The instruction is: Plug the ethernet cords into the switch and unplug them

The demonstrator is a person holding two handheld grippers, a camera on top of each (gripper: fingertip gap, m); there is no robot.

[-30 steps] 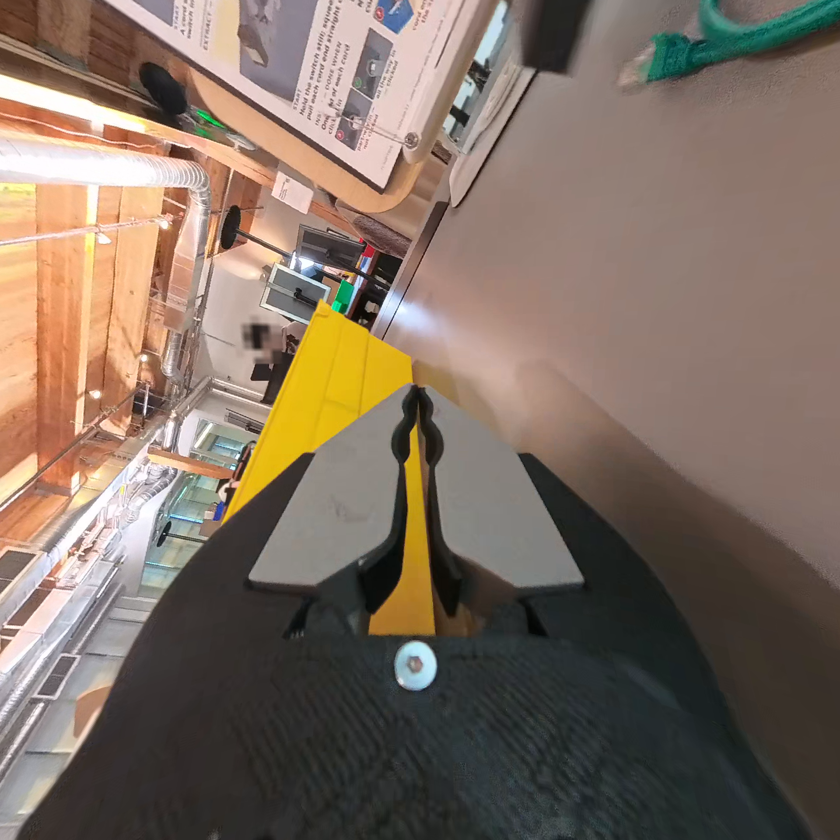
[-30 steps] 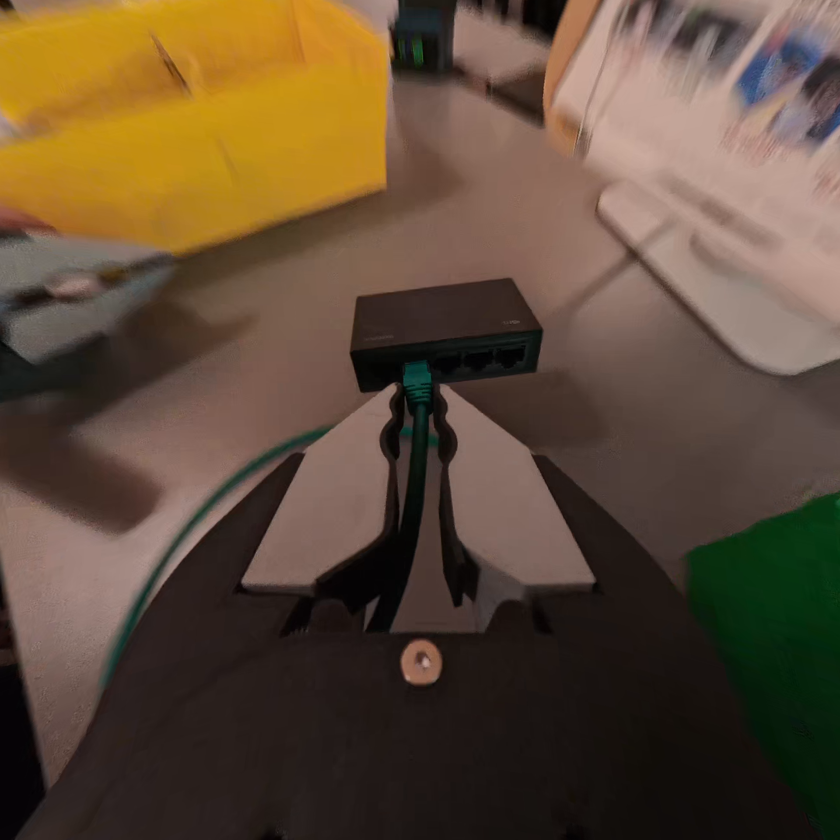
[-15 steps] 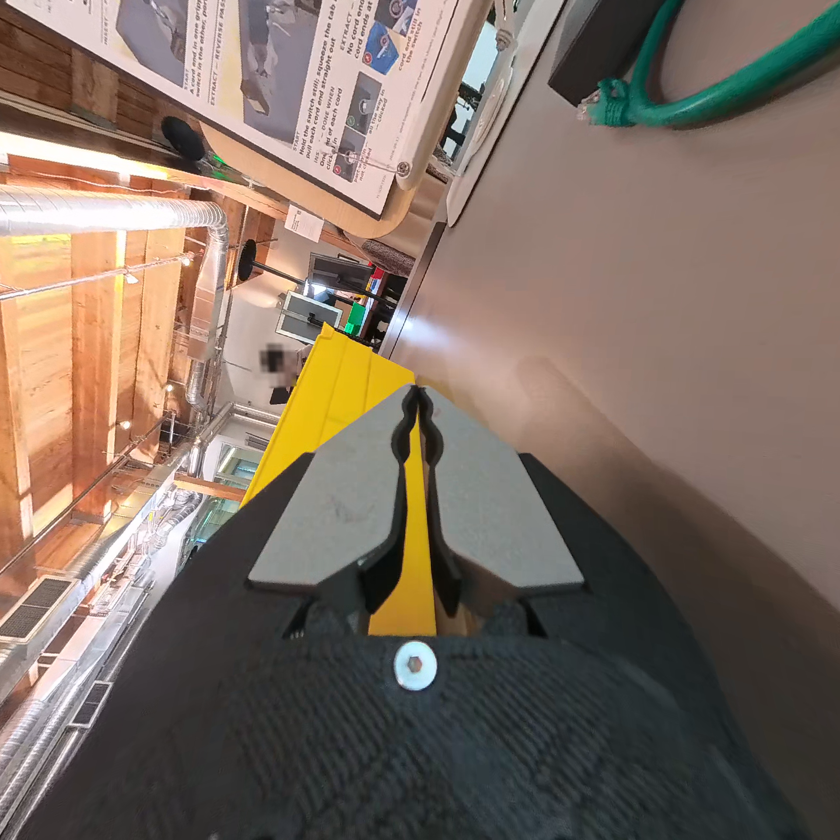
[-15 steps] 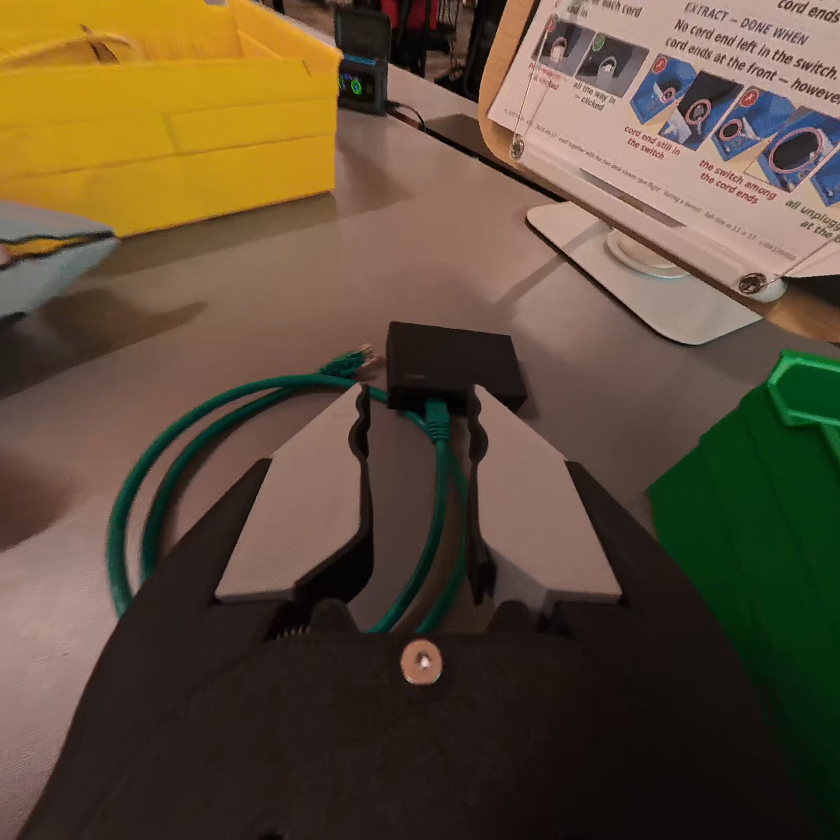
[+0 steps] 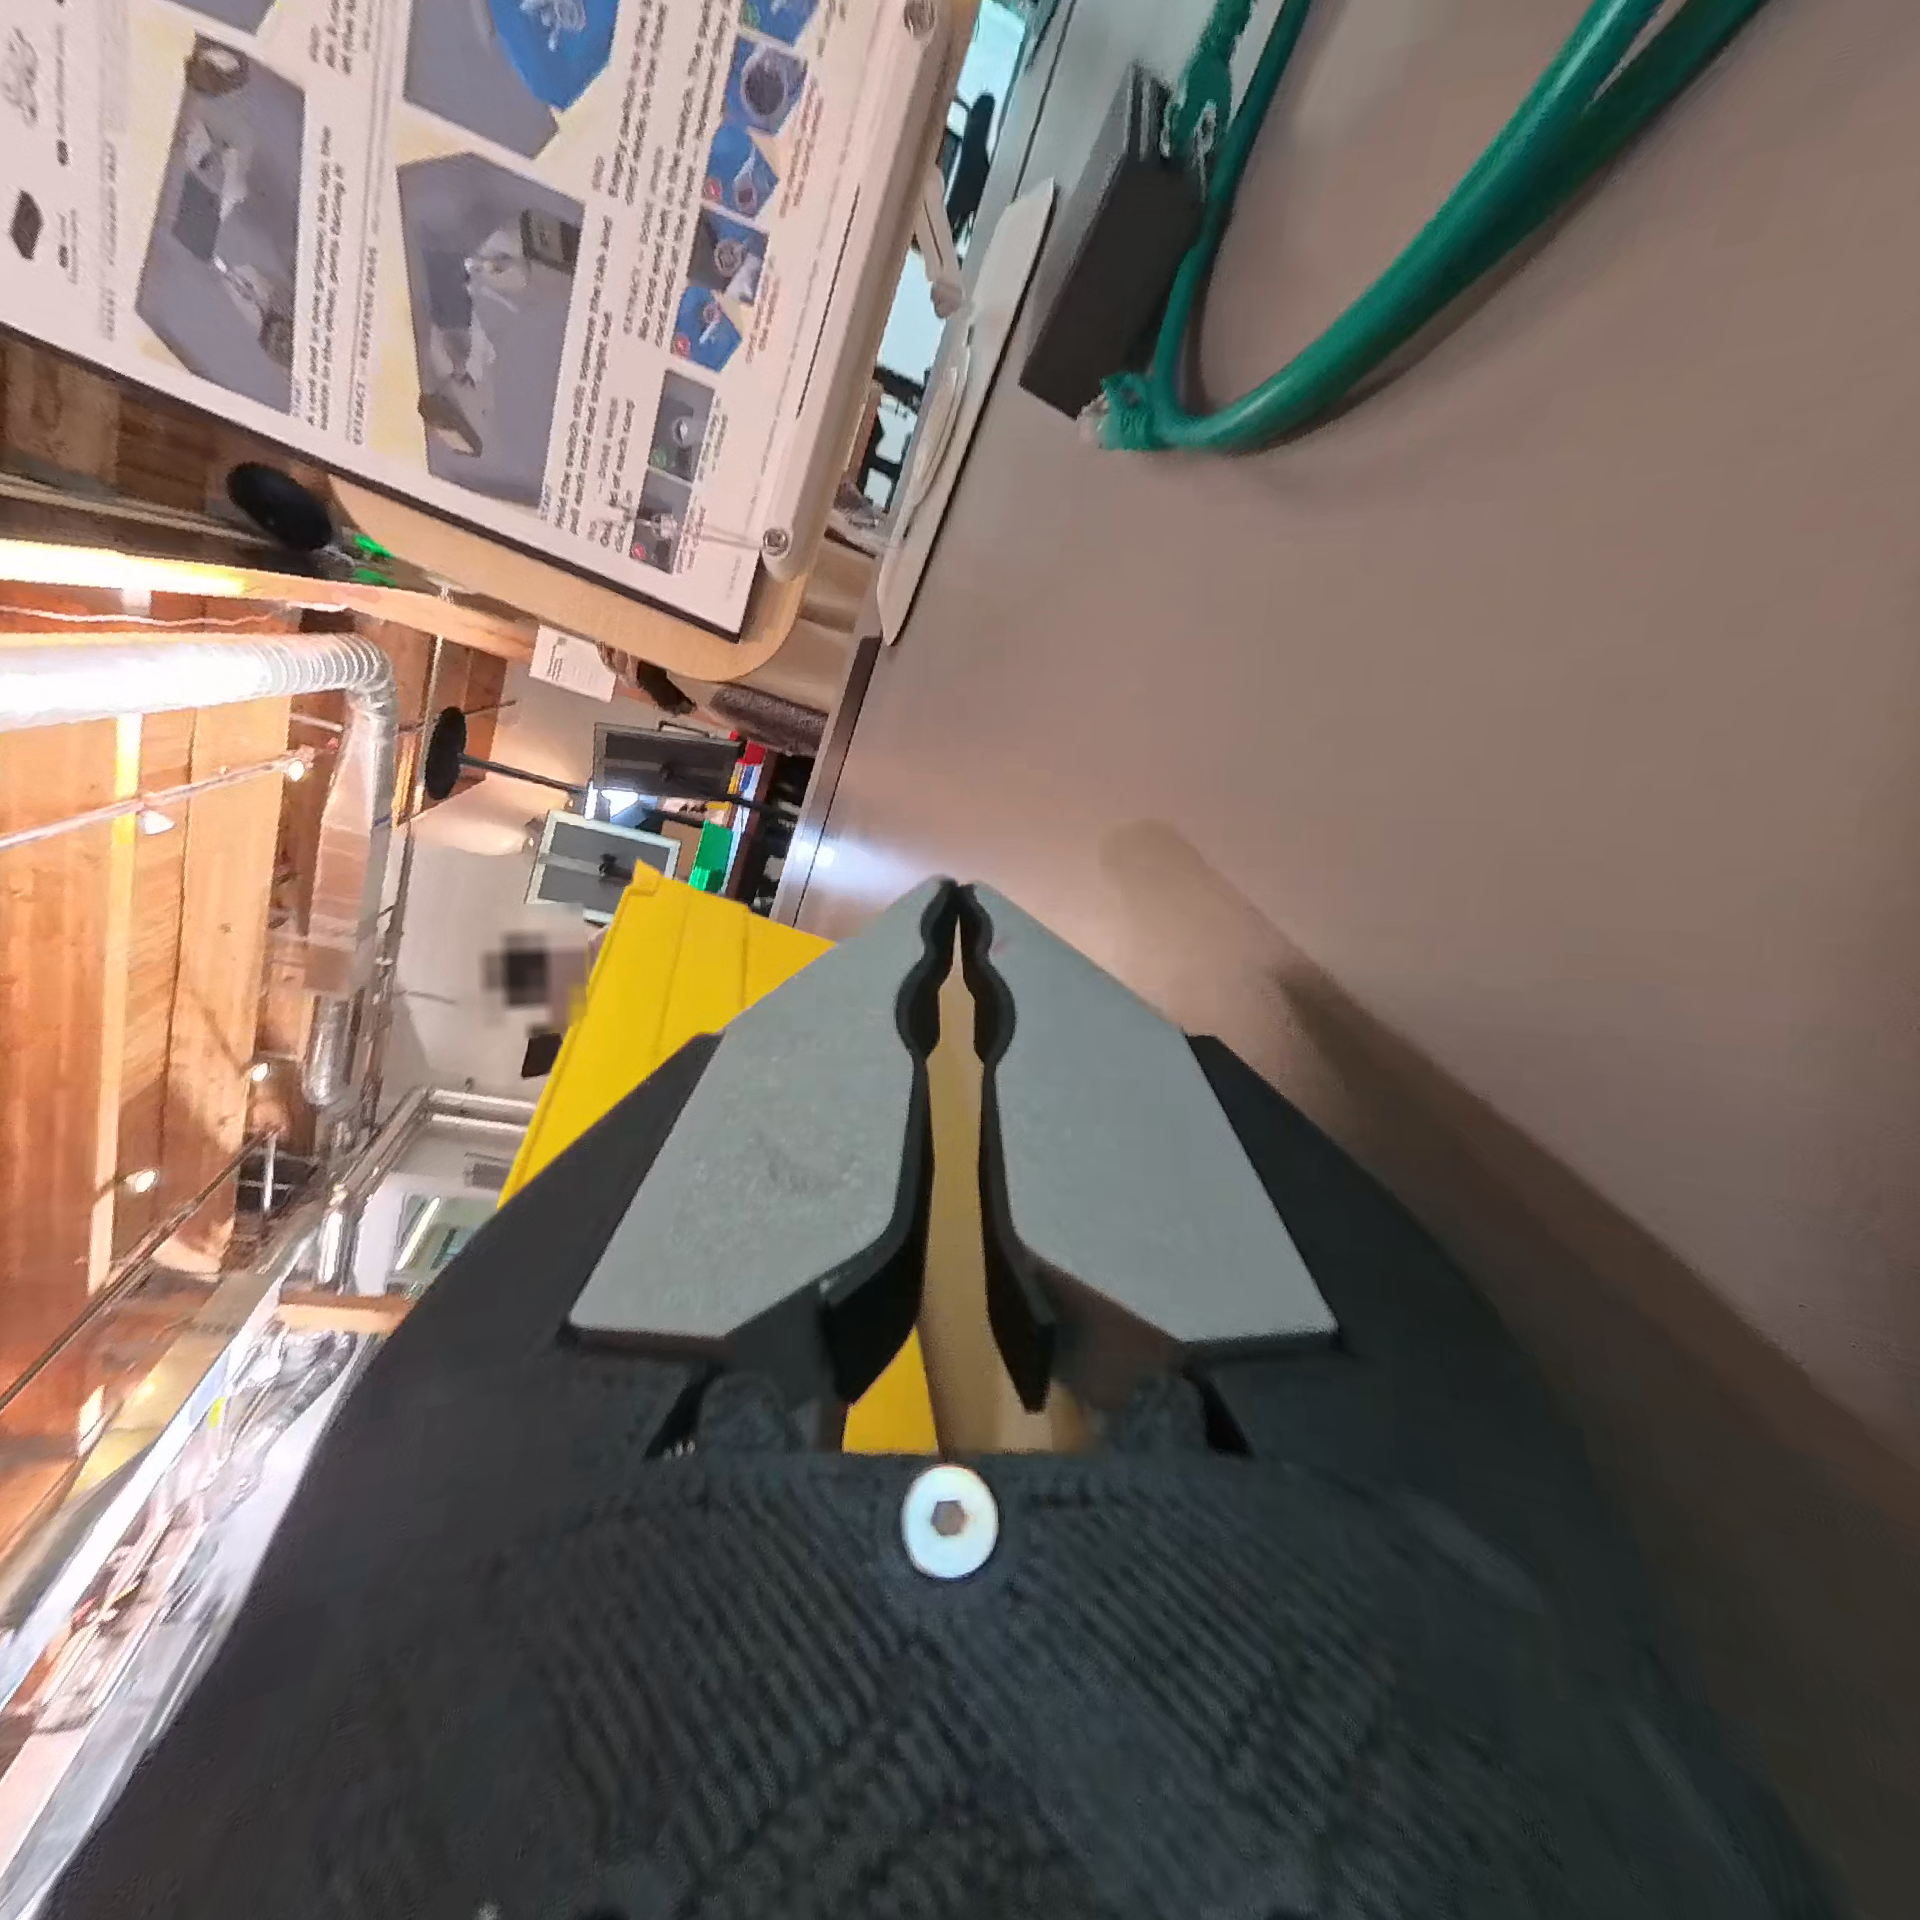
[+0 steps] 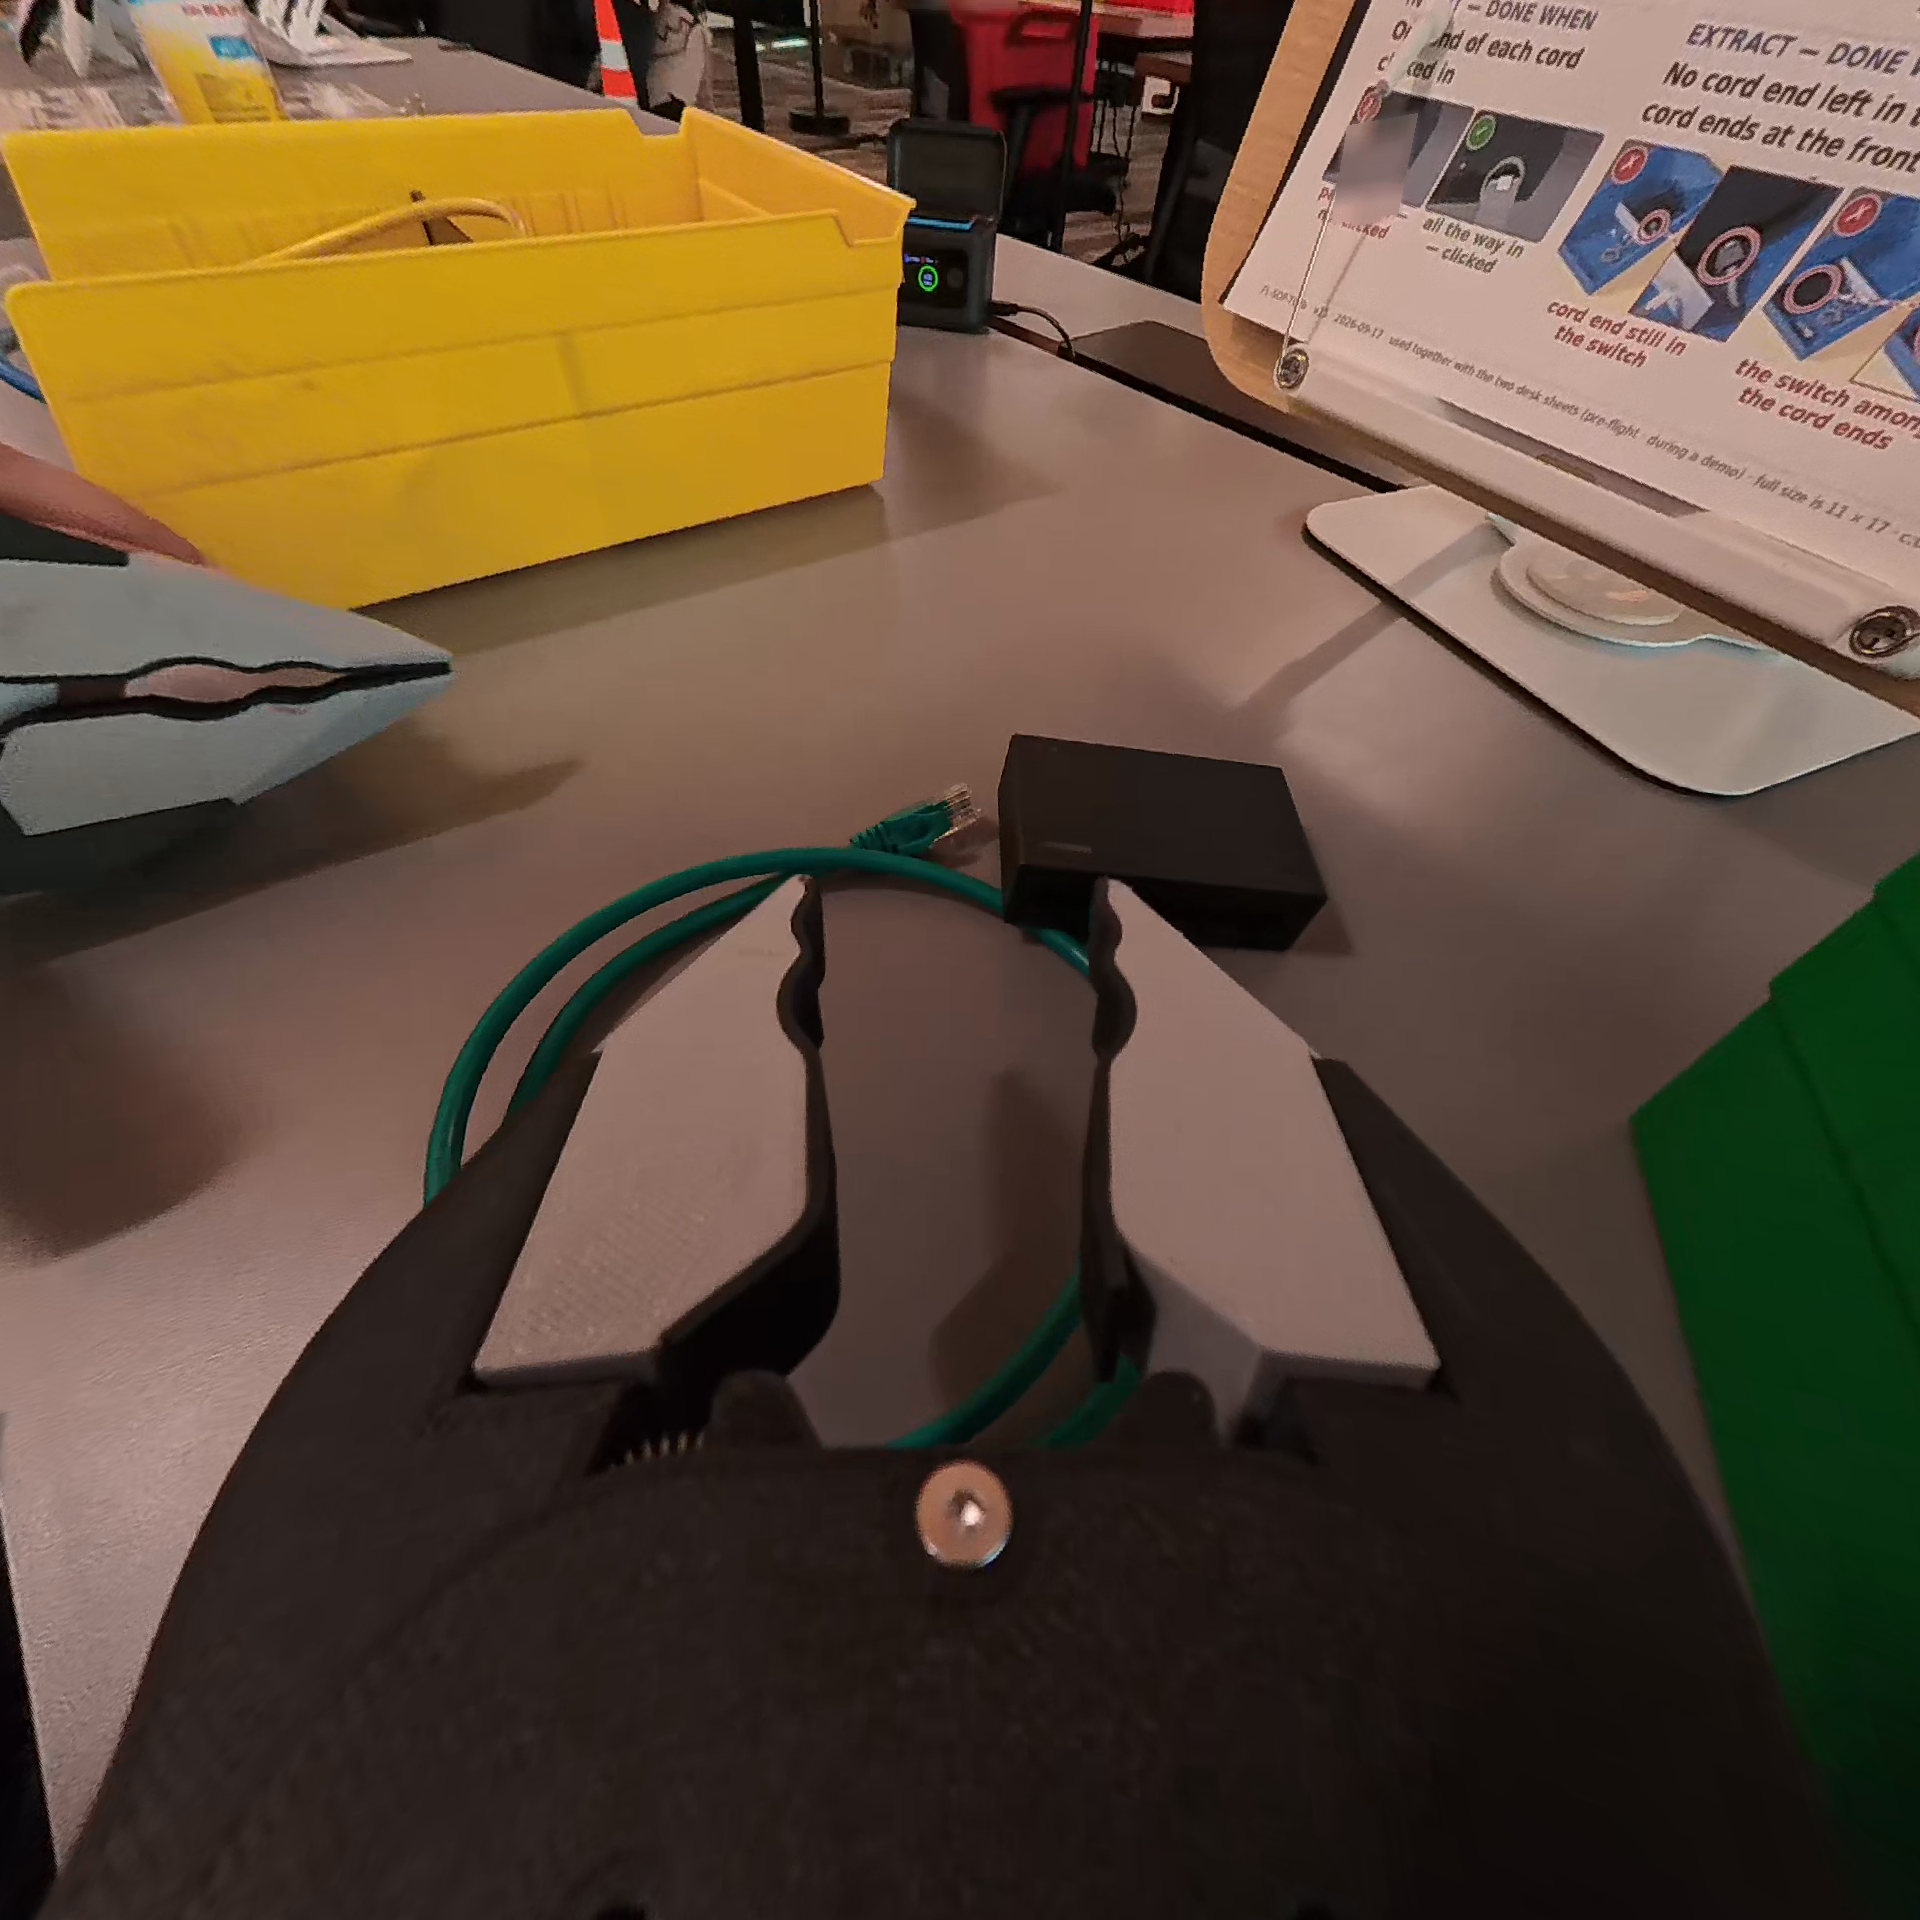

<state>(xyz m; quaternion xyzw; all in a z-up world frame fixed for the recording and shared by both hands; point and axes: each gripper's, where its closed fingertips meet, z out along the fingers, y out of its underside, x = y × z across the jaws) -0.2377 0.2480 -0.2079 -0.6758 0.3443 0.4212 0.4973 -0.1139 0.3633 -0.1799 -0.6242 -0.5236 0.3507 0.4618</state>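
We are at a grey surface [image 6: 727, 665] in a workshop with wooden beams and metal ducting behind it. Largest on it is a yellow bin [image 6: 468, 343] at the far left, with a printed instruction board [image 6: 1621, 239] on a white stand to the far right and a green bin [image 6: 1808, 1195] at the right edge. Our right tongs [image 6: 956, 914] hover released, their grey fingers spread wide, grasping nothing. Just beyond their right fingertip sits the black switch [image 6: 1153, 821]. A green ethernet cord [image 6: 582, 935] lies looped on the surface beside it and passes under the tongs; one plug end [image 6: 920, 826] rests free just left of the switch, while the tongs hide the other end, so we cannot tell whether it is plugged in. Our left tongs [image 5: 954, 896], turned sideways, are clenched tip to tip on nothing, well left of the switch and near the yellow bin.
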